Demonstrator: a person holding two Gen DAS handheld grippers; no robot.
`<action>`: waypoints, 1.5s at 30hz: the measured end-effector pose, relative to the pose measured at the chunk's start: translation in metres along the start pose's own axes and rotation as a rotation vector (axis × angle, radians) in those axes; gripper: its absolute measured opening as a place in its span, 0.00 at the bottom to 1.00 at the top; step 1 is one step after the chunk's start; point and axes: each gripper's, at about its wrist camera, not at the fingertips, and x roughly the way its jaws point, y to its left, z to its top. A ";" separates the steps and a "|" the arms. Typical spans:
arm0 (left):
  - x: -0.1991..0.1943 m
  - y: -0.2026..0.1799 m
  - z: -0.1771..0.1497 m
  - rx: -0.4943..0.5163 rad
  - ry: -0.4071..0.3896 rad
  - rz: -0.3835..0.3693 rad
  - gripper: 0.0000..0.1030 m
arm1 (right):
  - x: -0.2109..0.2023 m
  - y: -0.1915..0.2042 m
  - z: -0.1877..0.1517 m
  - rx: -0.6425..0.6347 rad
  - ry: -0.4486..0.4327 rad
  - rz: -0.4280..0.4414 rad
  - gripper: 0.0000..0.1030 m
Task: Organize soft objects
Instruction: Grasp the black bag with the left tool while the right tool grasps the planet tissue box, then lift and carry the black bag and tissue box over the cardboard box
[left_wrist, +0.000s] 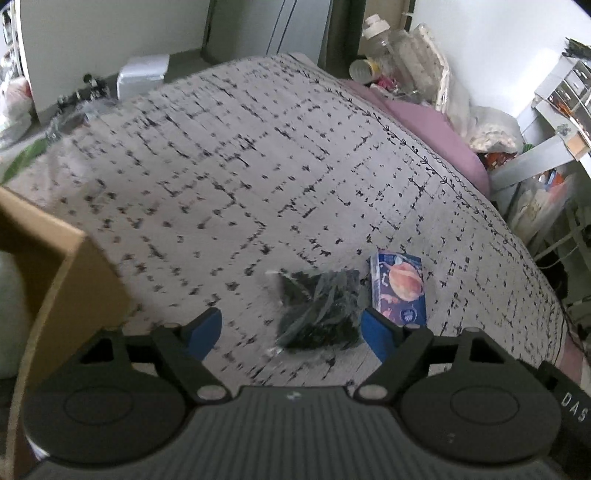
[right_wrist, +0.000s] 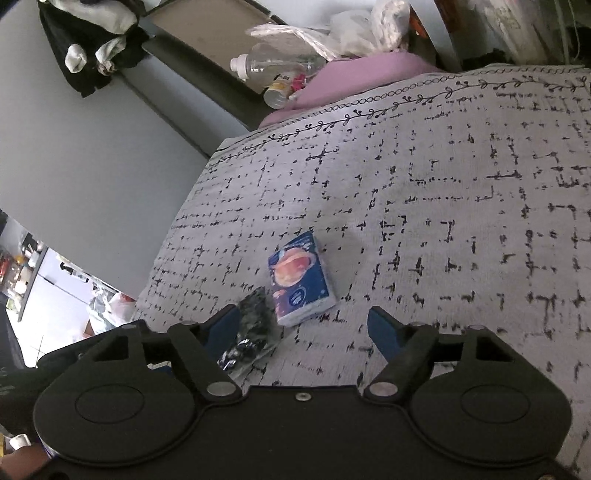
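Observation:
A clear plastic bag of dark soft stuff (left_wrist: 320, 309) lies on the patterned bedspread (left_wrist: 258, 166). A blue tissue pack with an orange planet print (left_wrist: 399, 288) lies right beside it. My left gripper (left_wrist: 291, 332) is open and empty, its blue fingers either side of the bag and just short of it. In the right wrist view the tissue pack (right_wrist: 301, 282) and the bag (right_wrist: 251, 328) lie ahead. My right gripper (right_wrist: 304, 332) is open and empty, with the bag by its left finger.
An open cardboard box (left_wrist: 55, 266) stands at the left of the bed. A purple pillow (left_wrist: 439, 136), bottles (right_wrist: 273, 64) and plastic bags (left_wrist: 436, 66) crowd the far bed edge. Shelves (left_wrist: 561, 96) stand at the right.

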 end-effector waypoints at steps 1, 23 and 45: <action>0.006 -0.001 0.001 -0.001 0.006 -0.005 0.80 | 0.005 -0.001 0.001 0.003 0.003 0.002 0.71; 0.056 -0.017 0.014 0.002 0.095 -0.028 0.36 | 0.068 -0.001 0.013 -0.027 0.087 -0.023 0.29; -0.023 -0.021 -0.017 -0.023 -0.005 -0.040 0.30 | -0.005 0.003 0.013 -0.066 -0.015 -0.021 0.18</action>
